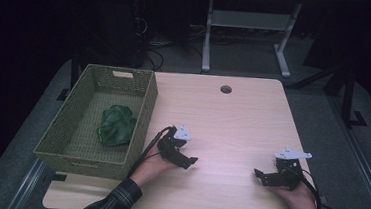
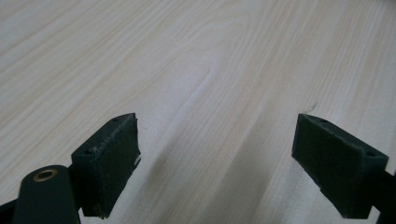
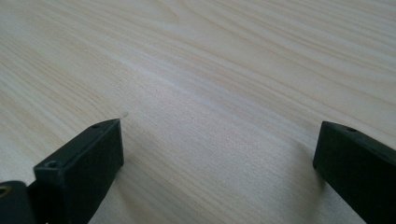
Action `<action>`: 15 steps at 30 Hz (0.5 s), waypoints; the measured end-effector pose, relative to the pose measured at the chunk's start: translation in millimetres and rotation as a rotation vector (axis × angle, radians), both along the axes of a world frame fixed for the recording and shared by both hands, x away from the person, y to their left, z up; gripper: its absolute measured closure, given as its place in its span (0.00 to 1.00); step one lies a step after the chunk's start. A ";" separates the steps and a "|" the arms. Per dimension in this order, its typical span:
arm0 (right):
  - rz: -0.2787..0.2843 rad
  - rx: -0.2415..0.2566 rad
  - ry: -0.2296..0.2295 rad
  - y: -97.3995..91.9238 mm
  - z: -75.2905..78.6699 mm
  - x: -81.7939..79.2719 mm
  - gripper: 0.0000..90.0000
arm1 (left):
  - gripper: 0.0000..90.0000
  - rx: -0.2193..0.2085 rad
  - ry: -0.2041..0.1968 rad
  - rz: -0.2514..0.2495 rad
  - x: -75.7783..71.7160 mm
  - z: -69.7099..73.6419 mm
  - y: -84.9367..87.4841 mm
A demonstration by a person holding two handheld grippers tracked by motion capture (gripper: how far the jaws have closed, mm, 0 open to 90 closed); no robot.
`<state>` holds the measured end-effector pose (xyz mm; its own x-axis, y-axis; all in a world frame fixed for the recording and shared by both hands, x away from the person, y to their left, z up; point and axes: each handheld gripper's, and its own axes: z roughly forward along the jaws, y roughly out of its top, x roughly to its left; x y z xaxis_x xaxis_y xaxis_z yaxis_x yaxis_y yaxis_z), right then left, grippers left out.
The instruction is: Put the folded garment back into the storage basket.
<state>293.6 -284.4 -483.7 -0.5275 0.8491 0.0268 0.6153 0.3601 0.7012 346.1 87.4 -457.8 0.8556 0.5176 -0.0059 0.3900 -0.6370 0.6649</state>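
Room: dark, dim floor beyond the desk; a second desk's grey frame (image 1: 249, 29) stands well behind, w/ cables on the floor near it.

Desk (image 1: 243, 114): pale wood-grain top, round cable hole (image 1: 226, 89) near far edge, centre. Bare grain in both gripper views.

Basket (image 1: 139, 88): green woven, rectangular, on desk's left edge, slot handle in far wall. Holds green cloth (image 1: 116, 125), crumpled, lying on basket floor toward its right wall.

Left forearm: plaid sleeve (image 1: 116, 199), enters from desk's near edge, angled up-right. Hand (image 1: 151, 168) grips the left tool (image 1: 192, 161), just right of basket's near-right corner, low over desk; grey plate on top, cable trailing back along basket side. Left gripper view (image 2: 217, 154): jaws wide apart, nothing between.

Right hand (image 1: 296, 196): near desk's near-right corner, holds right tool (image 1: 258, 174) pointing left, toward the basket, well apart from left tool. Right gripper view (image 3: 217, 163): jaws wide apart, nothing between, desk only.

Writing/labels: none legible.
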 end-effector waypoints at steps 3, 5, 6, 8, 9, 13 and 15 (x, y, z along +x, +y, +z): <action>0.000 0.000 0.000 0.0 0.0 0.0 0.02 | 0.16 0.009 0.011 -0.008 -0.2 -5.5 -1.8; 0.000 0.000 0.000 0.0 0.0 0.0 0.02 | 0.15 0.013 0.015 -0.014 0.0 -8.6 -2.5; 0.000 0.000 0.000 0.0 0.0 0.0 0.02 | 0.15 0.010 0.021 -0.011 -0.2 -10.5 -3.3; 0.001 0.000 0.000 0.0 0.0 0.0 0.02 | 0.15 0.018 0.006 -0.013 -0.8 -12.6 -4.2; 0.000 0.000 0.000 0.0 0.0 0.0 0.02 | 0.15 0.020 0.003 -0.015 -0.8 -12.7 -4.7; -0.001 0.002 0.000 0.1 0.0 0.0 0.02 | 0.14 -0.006 -0.015 -0.007 -2.1 -15.5 -4.8; 0.000 0.001 0.000 0.1 0.0 0.0 0.02 | 0.14 -0.028 -0.027 -0.003 -3.0 -17.8 -3.7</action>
